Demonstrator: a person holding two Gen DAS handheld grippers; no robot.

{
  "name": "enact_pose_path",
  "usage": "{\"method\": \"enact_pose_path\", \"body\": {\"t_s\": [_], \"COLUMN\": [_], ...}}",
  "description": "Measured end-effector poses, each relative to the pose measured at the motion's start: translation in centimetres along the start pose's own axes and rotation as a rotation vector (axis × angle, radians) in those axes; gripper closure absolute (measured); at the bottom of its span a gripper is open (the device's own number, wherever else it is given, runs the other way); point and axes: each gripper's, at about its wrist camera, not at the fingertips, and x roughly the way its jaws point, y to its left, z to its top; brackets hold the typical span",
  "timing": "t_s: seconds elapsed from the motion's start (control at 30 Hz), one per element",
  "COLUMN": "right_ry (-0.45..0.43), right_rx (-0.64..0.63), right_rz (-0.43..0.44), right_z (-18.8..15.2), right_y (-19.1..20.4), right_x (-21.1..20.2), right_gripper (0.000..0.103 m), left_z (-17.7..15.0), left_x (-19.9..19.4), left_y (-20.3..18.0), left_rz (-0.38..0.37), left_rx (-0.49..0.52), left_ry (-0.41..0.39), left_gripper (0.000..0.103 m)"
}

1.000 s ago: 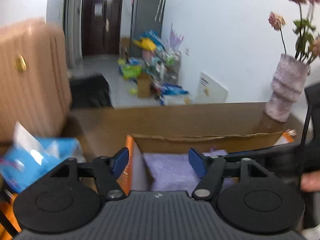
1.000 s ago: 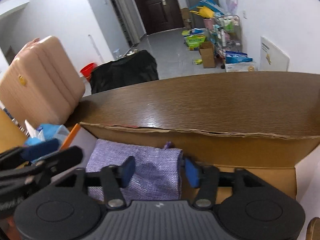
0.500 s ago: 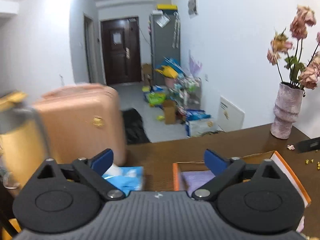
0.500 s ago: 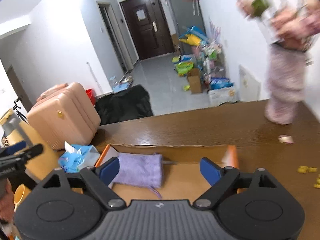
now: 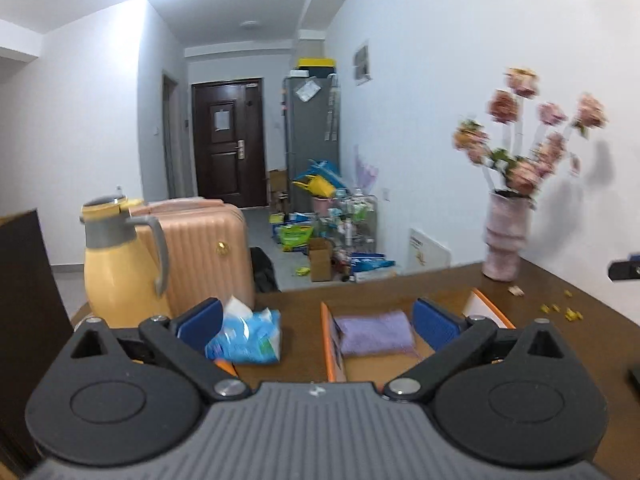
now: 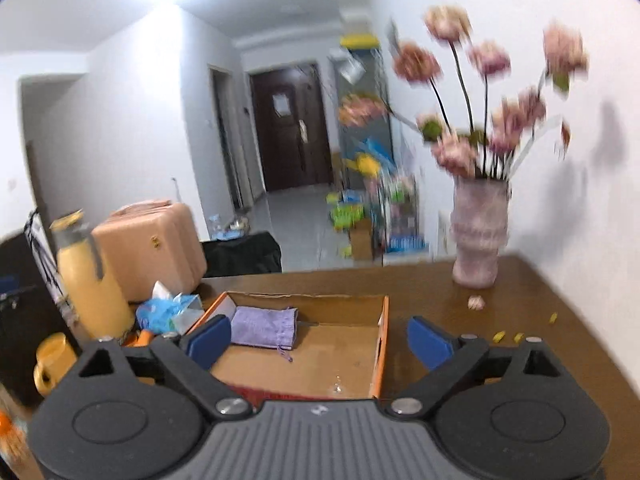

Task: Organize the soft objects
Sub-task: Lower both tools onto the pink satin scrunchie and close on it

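Both the left gripper (image 5: 318, 320) and right gripper (image 6: 319, 340) are opening, empty; ahead of them the flat lilac knitted drawstring pouch (image 6: 265, 327) lies in the shallow orange-edged cardboard box (image 6: 383, 334), long axis crosswise, mouth rightward.

**Purple pouch in the cardboard box**

A small purple fabric pouch (image 6: 265, 327) lies flat on the floor of an open, shallow cardboard box (image 6: 340, 364) with orange outer sides. It rests in the box's far left corner, close to the left wall, its gathered mouth turned toward the middle of the box, and a thin drawstring trails from that end onto the bare cardboard. The weave looks coarse and soft. In the left wrist view the pouch (image 5: 374, 332) appears as a pale lilac rectangle, slightly blurred.
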Motion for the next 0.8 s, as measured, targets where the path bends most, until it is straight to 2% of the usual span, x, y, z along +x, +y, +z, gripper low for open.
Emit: {"method": "enact_pose_path", "body": {"t_s": [0.2, 0.27, 0.33, 0.4, 0.47, 0.57, 0.63, 0.8], "right_ry": [-0.140, -0.193, -0.238, -0.230, -0.192, -0.126, -0.140, -0.139], "right_rx": [-0.024, -0.094, -0.135, -0.124, -0.097, -0.189, -0.239, -0.206], "right_rz": [0.074, 0.046, -0.017, -0.062, -0.063, -0.057, -0.088, -0.037], "right_z": [-8.9, -12.7, -16.3, -19.7, -22.1, -23.4, -23.5, -24.4], "right_y": [3.1, 4.5, 5.8, 6.6, 7.1, 8.2, 9.1, 9.6], "right_x": [-8.4, -10.6, -12.3, -13.4, -13.8, -13.2, -13.1, -12.6], "right_gripper": [0.003, 0.001, 0.000, 0.000, 0.000, 0.000, 0.000, 0.000], "left_z": [-8.4, -11.7, -14.9, -17.7, -19.2, -20.1, -20.2, -20.7], "left_x": [-7.9, -10.6, -12.9, -14.6, -15.1, -15.1, -14.8, -12.8], "left_y": [-1.8, -2.5, -2.9, -3.3, -3.9, -4.7, -5.0, -5.1], "left_rz": [-0.038, -0.038, -0.023, -0.028, -0.042, -0.027, -0.002, -0.003], "left_rx": [-0.018, -0.011, -0.014, -0.028, -0.003, 0.073, 0.087, 0.055], "left_ry": [-0.058, -0.077, -0.098, -0.095, -0.057, -0.035, -0.048, 0.001], "left_gripper": [0.000, 0.000, 0.000, 0.000, 0.000, 0.000, 0.000, 0.000]}}
